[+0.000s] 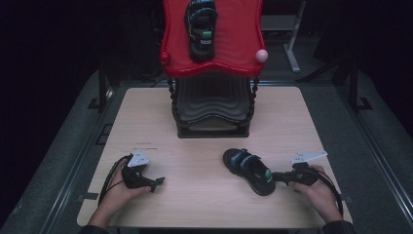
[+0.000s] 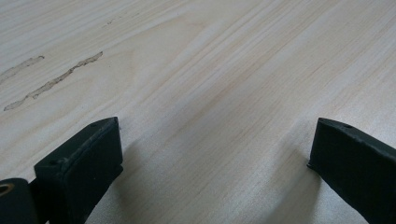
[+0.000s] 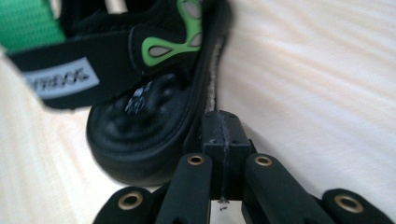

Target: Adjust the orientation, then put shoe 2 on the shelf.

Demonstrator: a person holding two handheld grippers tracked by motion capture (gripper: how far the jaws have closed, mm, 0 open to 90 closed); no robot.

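— So, where does the sandal [image 1: 249,170] sit relative to the shoe rack [image 1: 213,97]?

— On the table [image 1: 195,195] in front of the rack and a little to its right, well apart from it; its twin [image 1: 201,29] already rests on the rack's red top shelf [image 1: 234,44].

— And your grippers?

— Your right gripper [image 3: 221,128] has its jaws pressed together, tips at the heel edge of the sandal's sole; whether they pinch any of it, I cannot tell. Your left gripper [image 2: 215,154] rests well to the left of the sandal, jaws spread over bare wood.

— How will the sandal handle?

— Light, I judge, with a rubbery sole that flexes but grips well. The straps are soft webbing and would sag. Take hold across the sole's rim at the heel, or the padded heel strap, so it hangs steady.
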